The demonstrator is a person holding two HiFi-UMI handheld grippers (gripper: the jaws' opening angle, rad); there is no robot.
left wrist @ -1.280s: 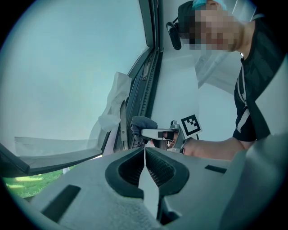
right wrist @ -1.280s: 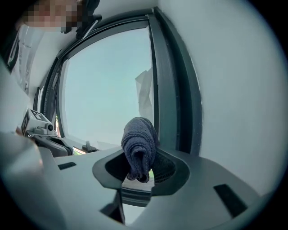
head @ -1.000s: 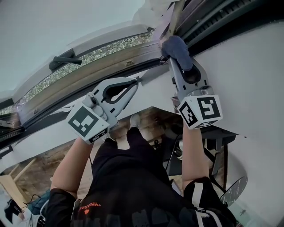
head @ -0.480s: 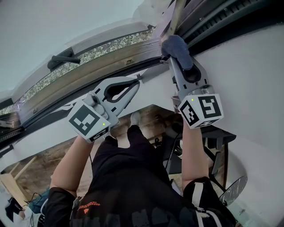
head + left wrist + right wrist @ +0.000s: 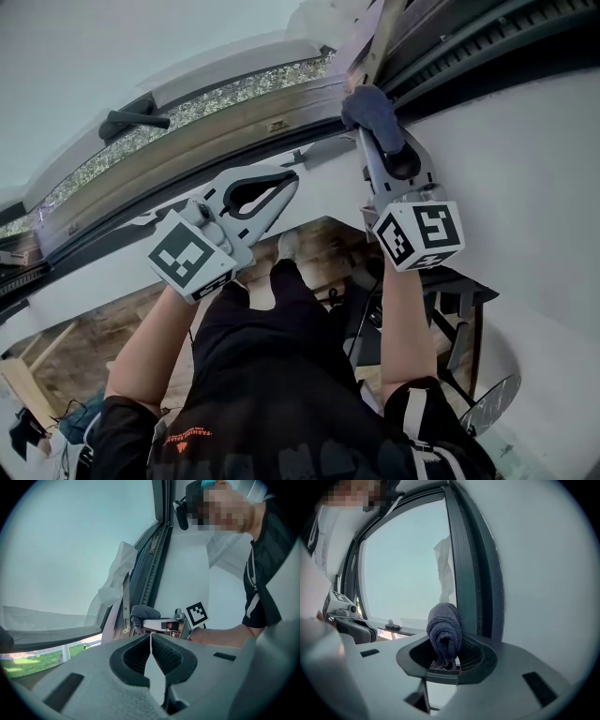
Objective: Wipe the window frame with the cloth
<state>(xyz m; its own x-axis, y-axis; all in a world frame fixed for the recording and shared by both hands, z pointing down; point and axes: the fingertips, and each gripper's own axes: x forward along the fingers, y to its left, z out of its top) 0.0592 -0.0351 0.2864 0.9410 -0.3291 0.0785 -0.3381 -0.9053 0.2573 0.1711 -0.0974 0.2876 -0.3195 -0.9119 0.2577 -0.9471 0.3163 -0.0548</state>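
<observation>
Right, the right gripper (image 5: 377, 120) is up at the window frame (image 5: 450, 49), jaws clamped tight on a dark blue-grey cloth (image 5: 372, 105). From the right gripper view the cloth (image 5: 444, 626) stands rolled up out of the right gripper (image 5: 445, 657), pinched at its lower end, with the dark upright of the window frame (image 5: 474, 573) directly beyond it. In the head view the cloth sits at the corner of the frame, where the long lower rail meets the upright, and it looks to be against the frame's edge; how hard it presses I cannot tell.

Over on the other side, the left gripper (image 5: 279, 183) hangs lower, out over the white wall (image 5: 534, 159) below the frame and well apart from the cloth. Its own view settles it: the left gripper (image 5: 151, 641) has its jaws clenched, tips meeting in a thin line, nothing caught between them. Beyond those tips the same view picks up the cloth (image 5: 140, 614) at the frame, with the right gripper's marker cube (image 5: 197, 615) just behind it.

Along the rail to the left, a dark window handle (image 5: 131, 120) lies flat beside the glass. A crumpled bit of white sheeting (image 5: 115, 581) hangs at the frame's upper stretch. Bare forearms run back from both grippers to the person's black clothing (image 5: 272, 375).
</observation>
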